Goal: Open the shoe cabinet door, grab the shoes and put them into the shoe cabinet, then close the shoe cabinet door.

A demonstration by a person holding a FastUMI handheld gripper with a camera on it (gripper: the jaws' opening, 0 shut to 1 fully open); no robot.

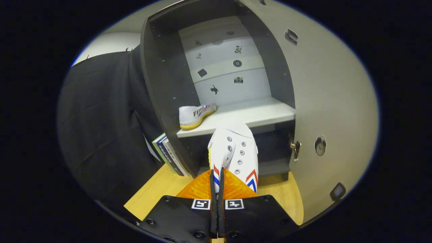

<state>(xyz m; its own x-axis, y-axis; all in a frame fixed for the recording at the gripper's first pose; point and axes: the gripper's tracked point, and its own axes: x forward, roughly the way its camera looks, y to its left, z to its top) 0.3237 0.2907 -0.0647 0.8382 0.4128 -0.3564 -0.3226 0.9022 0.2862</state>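
Lettering on the side of the white shoe point(195, 115) at the shelf's point(256, 114) left front corner is too blurred to read. The gripper point(217, 184) is pinched narrow on the heel of a second white shoe point(236, 152), toe pointing into the open shoe cabinet point(162, 84), door point(324, 101) swung right.
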